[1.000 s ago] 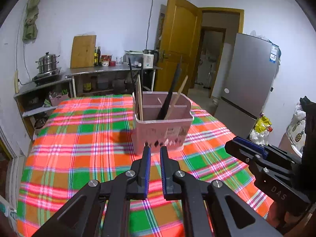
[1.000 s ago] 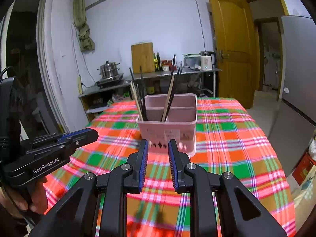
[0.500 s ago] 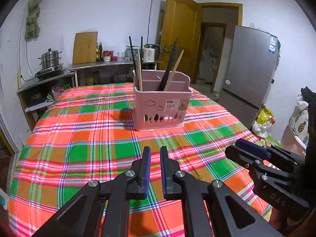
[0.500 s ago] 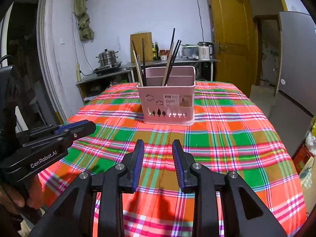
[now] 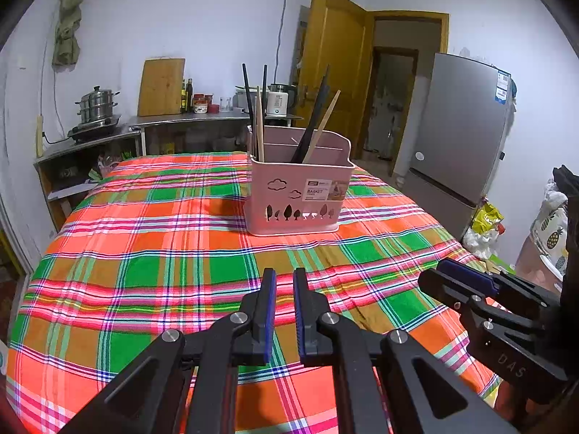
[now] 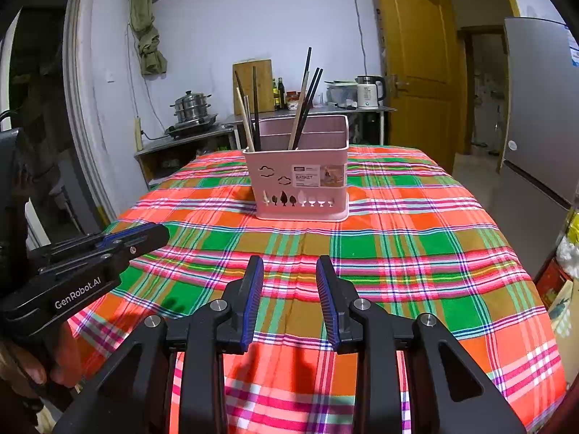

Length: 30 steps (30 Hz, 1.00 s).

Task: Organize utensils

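With chopsticks [image 5: 318,126] already in the basket [image 5: 300,195], the task looks done: left gripper [image 5: 284,311] together, right gripper [image 6: 289,296] apart, both empty.

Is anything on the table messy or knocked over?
Nothing stands out. The pink utensil basket stands upright on the plaid tablecloth, and the chopsticks lean inside it, which is normal. Nothing is spilled or lying loose on the cloth.

Bare plaid worktop [image 6: 398,246] lies open up to the pink basket [image 6: 302,177], the only obstacle; its chopsticks [image 6: 305,105] lean upward, apparently crowding access from above.
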Motion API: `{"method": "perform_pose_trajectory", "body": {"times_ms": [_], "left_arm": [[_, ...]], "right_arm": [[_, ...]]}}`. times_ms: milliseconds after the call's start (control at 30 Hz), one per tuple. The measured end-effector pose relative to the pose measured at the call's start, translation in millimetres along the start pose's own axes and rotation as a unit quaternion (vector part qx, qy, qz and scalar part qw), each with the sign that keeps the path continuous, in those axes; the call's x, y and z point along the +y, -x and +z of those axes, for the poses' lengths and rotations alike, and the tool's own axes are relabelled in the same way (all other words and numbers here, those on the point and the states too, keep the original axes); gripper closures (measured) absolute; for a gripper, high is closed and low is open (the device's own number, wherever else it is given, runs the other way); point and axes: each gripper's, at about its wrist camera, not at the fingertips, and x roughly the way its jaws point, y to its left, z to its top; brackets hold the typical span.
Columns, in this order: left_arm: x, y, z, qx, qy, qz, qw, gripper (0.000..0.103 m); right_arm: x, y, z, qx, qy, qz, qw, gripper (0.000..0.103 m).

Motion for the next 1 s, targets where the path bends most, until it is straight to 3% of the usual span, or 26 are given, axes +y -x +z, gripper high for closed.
{"method": "perform_pose_trajectory", "body": {"times_ms": [1000], "left_arm": [[-3.0,0.5,-4.3,0.003,-0.008,0.005,0.9999,0.095]], "right_arm": [[-1.0,-0.9,0.0,0.001,-0.001,-0.001,1.0,0.072]]}}
